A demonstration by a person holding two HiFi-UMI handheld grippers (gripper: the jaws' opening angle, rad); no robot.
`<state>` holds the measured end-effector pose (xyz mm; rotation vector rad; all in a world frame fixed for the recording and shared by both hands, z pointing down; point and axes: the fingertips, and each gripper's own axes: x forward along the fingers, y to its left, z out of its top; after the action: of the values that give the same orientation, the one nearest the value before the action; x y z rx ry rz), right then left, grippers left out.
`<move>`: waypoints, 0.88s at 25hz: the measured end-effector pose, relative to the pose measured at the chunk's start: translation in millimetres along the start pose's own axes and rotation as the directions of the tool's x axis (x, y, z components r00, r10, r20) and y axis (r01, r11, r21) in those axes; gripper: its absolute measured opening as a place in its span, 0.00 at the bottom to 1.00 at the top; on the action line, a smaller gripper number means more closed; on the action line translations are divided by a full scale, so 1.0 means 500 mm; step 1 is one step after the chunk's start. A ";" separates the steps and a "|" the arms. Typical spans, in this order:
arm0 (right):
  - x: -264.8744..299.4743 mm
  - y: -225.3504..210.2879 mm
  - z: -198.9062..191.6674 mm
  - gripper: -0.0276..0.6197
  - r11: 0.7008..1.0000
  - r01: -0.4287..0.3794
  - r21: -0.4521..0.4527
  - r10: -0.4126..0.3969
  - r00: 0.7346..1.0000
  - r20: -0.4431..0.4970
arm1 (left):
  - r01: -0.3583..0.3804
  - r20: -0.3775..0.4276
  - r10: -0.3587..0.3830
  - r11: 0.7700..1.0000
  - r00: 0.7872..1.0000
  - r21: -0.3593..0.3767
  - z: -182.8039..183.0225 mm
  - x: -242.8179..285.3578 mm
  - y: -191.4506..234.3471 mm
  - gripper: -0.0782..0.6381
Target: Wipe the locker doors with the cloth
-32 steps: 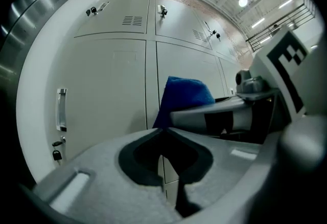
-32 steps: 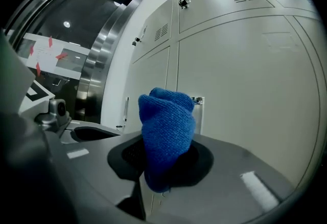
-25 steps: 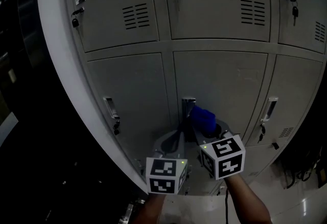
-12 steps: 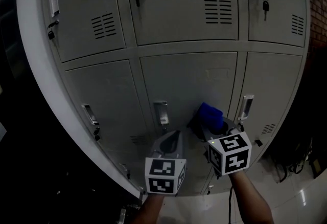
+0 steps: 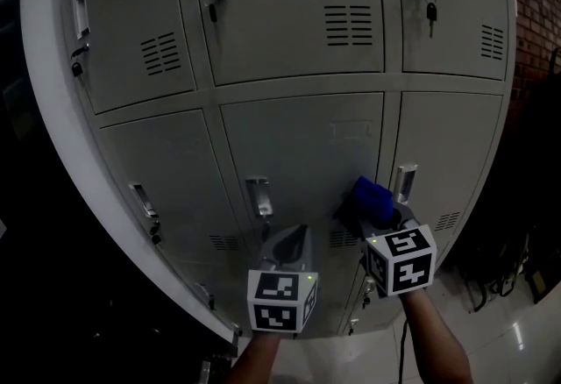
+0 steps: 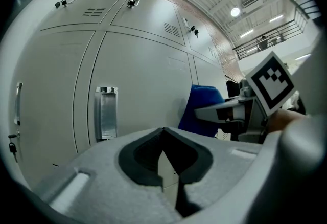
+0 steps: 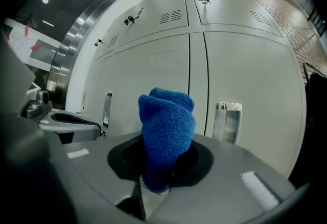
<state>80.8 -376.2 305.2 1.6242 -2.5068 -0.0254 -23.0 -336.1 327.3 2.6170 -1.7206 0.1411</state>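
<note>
The blue knitted cloth (image 7: 167,131), bunched into a soft roll, sits clamped in the right gripper (image 7: 164,169). It is up at the smooth grey metal locker door (image 5: 302,145), right of that door's recessed steel handle (image 5: 258,196). Below the handle, the left gripper (image 6: 164,162) has its jaws together, holding nothing.

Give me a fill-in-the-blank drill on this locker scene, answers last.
The right gripper is shut on a ____ cloth.
The left gripper is shut, with ____ between its jaws.
The cloth is in front of the ____ row of locker doors.
Answers: blue; nothing; lower.
</note>
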 end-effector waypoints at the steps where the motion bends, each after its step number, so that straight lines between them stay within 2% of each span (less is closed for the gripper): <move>1: -0.003 0.001 0.002 0.17 1.000 -0.001 -0.002 0.001 1.000 0.003 | 0.000 0.001 0.000 1.000 1.000 0.001 0.002 -0.001 0.000 0.11; 4: -0.017 0.023 0.019 0.17 1.000 -0.028 0.000 0.028 0.999 0.025 | -0.006 0.012 0.006 1.000 1.000 0.014 0.018 -0.008 0.012 0.11; 7: -0.032 0.074 0.069 0.17 0.995 -0.096 0.002 0.096 0.993 0.070 | -0.035 0.032 0.034 0.999 0.999 0.026 0.049 -0.019 0.045 0.11; 10: -0.033 0.142 0.128 0.17 0.982 -0.187 -0.010 0.187 0.975 0.117 | -0.069 0.058 0.068 0.997 0.996 0.022 0.081 -0.038 0.081 0.11; 14: -0.006 0.237 0.187 0.17 0.957 -0.286 -0.057 0.291 0.947 0.135 | -0.117 0.081 0.116 0.993 0.990 0.010 0.105 -0.072 0.128 0.11; 18: 0.031 0.318 0.235 0.17 0.932 -0.344 -0.112 0.357 0.924 0.136 | -0.165 0.094 0.164 0.986 0.982 0.006 0.114 -0.110 0.179 0.11; 22: 0.067 0.375 0.264 0.17 0.918 -0.369 -0.145 0.388 0.912 0.132 | -0.201 0.104 0.199 0.980 0.974 0.008 0.122 -0.145 0.221 0.11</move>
<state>-120.8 -338.6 197.1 1.1066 -2.8375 -0.2609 -148.5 -316.9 255.9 2.4994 -2.0245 0.0232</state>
